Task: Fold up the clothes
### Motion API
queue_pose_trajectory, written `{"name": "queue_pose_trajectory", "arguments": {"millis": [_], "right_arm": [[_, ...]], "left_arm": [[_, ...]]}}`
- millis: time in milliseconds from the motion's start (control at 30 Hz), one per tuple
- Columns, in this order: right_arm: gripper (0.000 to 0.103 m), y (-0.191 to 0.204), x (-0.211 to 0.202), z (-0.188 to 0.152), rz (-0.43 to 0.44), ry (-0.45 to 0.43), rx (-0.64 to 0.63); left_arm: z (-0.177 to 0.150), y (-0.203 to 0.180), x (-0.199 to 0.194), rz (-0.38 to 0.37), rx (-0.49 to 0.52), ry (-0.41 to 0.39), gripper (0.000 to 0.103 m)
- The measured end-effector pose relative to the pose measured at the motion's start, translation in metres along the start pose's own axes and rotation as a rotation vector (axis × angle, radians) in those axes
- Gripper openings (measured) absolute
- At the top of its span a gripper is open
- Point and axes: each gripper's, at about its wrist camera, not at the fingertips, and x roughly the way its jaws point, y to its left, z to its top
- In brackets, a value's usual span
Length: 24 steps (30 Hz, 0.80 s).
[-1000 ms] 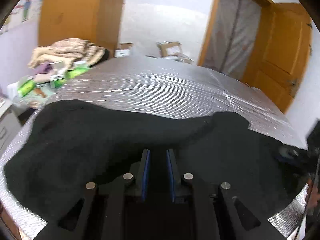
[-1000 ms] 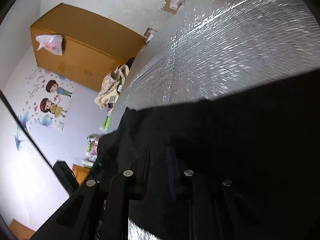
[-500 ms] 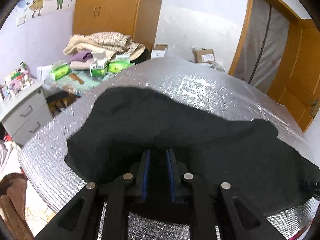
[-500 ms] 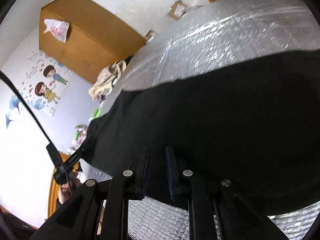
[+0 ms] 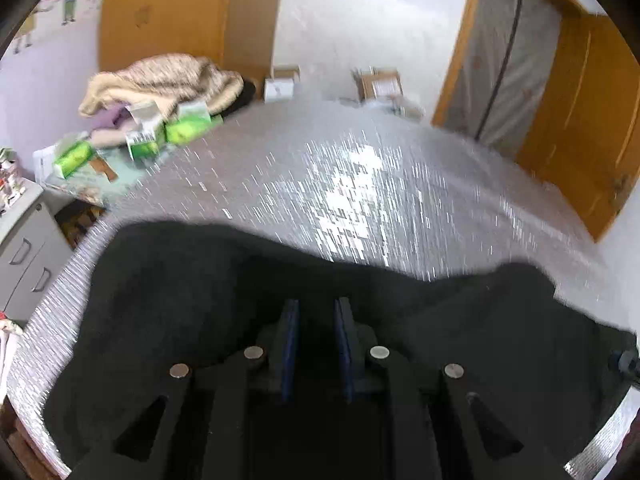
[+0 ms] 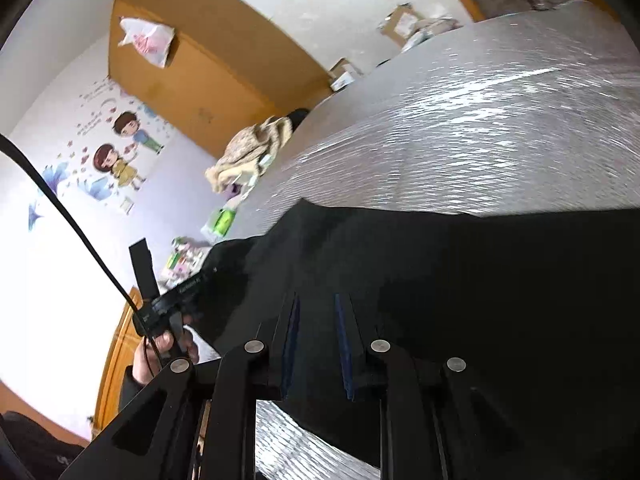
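Note:
A black garment point(image 5: 180, 280) lies spread over the near part of a silver padded surface point(image 5: 360, 168). In the left wrist view my left gripper point(image 5: 316, 308) has dark cloth between its blue pads; its jaws are opening slightly. In the right wrist view the garment point(image 6: 480, 280) fills the lower right, and my right gripper point(image 6: 316, 300) is shut on its near edge. Further left in that view a hand point(image 6: 160, 352) holds the left gripper point(image 6: 176, 296) at the garment's other end.
Beyond the far left of the surface lie a beige blanket point(image 5: 160, 80) and green packets point(image 5: 188, 128). A grey drawer unit point(image 5: 24, 248) stands at the left. Cardboard boxes point(image 5: 376, 84) sit by the back wall, and an orange door point(image 5: 580, 120) stands to the right.
The garment has been drawn nearer to both grippers, so more silver surface shows beyond its far edge. The right view has rolled, and the other hand with its gripper has come into it.

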Motion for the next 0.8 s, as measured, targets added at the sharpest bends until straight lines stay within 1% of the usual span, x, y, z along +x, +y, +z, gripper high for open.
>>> {"name": "queue_pose_trajectory", "arguments": {"millis": [67,133,233,267,333,367,400,433,467,500,600,633,700,800], "right_arm": [[0.021,0.012,0.017,0.010,0.032,0.029,-0.026],[0.021,0.022,0.044,0.018,0.041,0.073,-0.043],[0.021,0.032,0.089,0.027,0.043,0.144,-0.054],[0.021,0.029,0.100,0.029,0.038,0.160,-0.037],[0.020,0.013,0.117,0.032,-0.006,0.173,0.026],[0.016,0.002,0.121,0.033,-0.004,0.169,0.080],[0.010,-0.012,0.121,0.033,0.028,0.155,0.152],[0.004,-0.021,0.119,0.033,0.046,0.141,0.200],[0.002,-0.026,0.115,0.033,0.049,0.126,0.223],[0.002,-0.031,0.111,0.033,0.052,0.111,0.245],[0.007,-0.032,0.097,0.033,0.006,0.066,0.254],[0.013,-0.028,0.094,0.033,-0.008,0.057,0.246],[0.017,-0.016,0.094,0.035,0.014,0.058,0.222],[0.017,0.002,0.104,0.045,0.057,0.073,0.190]], "left_arm": [[0.007,0.010,0.001,0.023,-0.017,-0.003,0.019],[0.011,0.019,0.010,0.034,-0.031,0.031,0.019],[0.012,0.027,0.024,0.008,-0.064,0.075,0.018],[0.013,0.029,0.026,0.001,-0.072,0.075,0.018],[0.013,0.031,0.027,-0.002,-0.092,0.068,0.018],[0.014,0.033,0.028,-0.007,-0.106,0.063,0.018],[0.014,0.036,0.029,-0.013,-0.121,0.058,0.017],[0.015,0.040,0.030,-0.020,-0.141,0.052,0.013],[0.014,0.044,0.031,-0.027,-0.157,0.047,0.010],[0.014,0.048,0.033,-0.036,-0.171,0.040,0.010],[0.012,0.051,0.032,-0.050,-0.191,0.015,0.010],[0.011,0.051,0.030,-0.053,-0.192,0.007,0.010],[0.010,0.049,0.028,-0.053,-0.181,-0.002,0.010],[0.010,0.047,0.030,-0.053,-0.176,0.000,0.010]]}}
